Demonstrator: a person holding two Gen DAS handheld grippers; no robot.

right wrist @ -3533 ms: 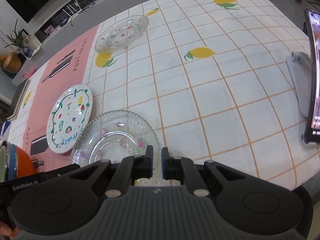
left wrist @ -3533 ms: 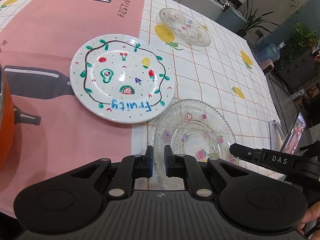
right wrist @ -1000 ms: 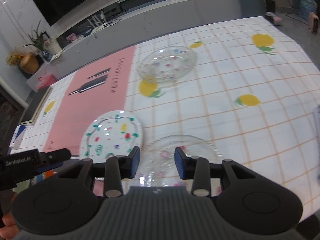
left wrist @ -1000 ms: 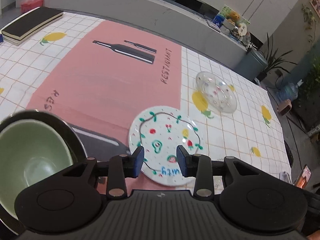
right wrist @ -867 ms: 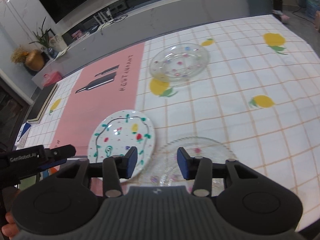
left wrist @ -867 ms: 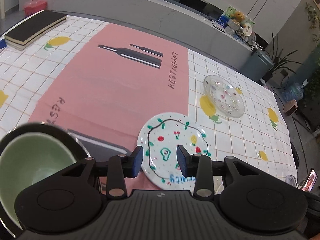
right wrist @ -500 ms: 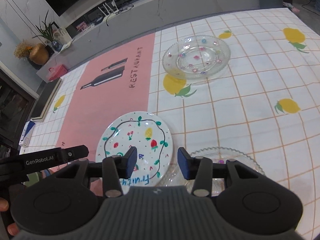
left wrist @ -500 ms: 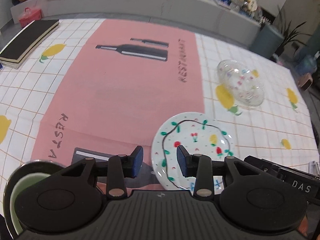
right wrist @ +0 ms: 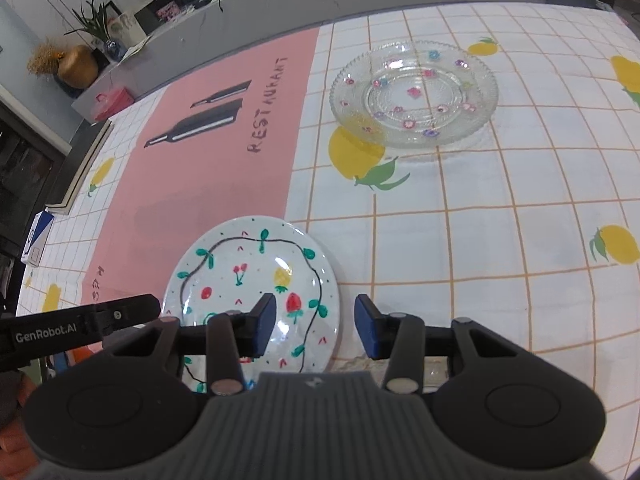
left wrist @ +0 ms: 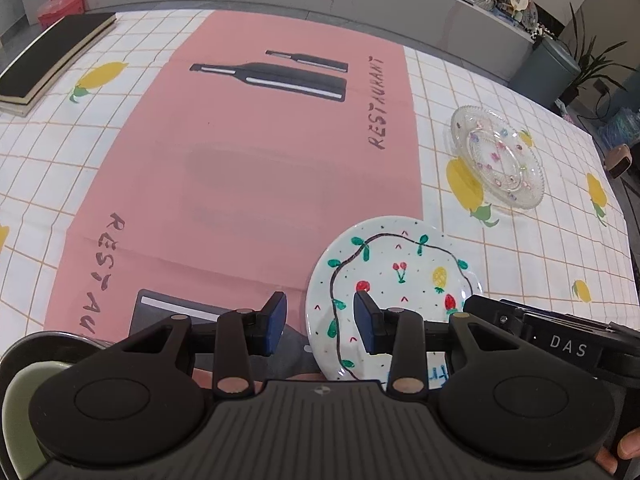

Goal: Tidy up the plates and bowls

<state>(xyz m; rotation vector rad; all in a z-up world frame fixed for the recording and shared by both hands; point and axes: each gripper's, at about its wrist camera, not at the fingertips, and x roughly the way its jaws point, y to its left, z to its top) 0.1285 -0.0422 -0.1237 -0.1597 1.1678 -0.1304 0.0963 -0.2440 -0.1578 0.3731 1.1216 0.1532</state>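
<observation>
Layout ref: fruit plate point(right wrist: 256, 280).
Glass plate point(right wrist: 414, 94) beyond it, rightward; nested bowls point(left wrist: 24, 376) to its left, near edge.

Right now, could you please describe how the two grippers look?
Both are black, with ribbed bodies and round side discs. The left gripper and right gripper have blue pads and copper-coloured pins. The left's side reads "GenRobot.AI", the right's "DAS", in white.

Black left gripper point(left wrist: 320, 322) and right gripper point(right wrist: 316, 326), blue-padded jaws, brass screws.
</observation>
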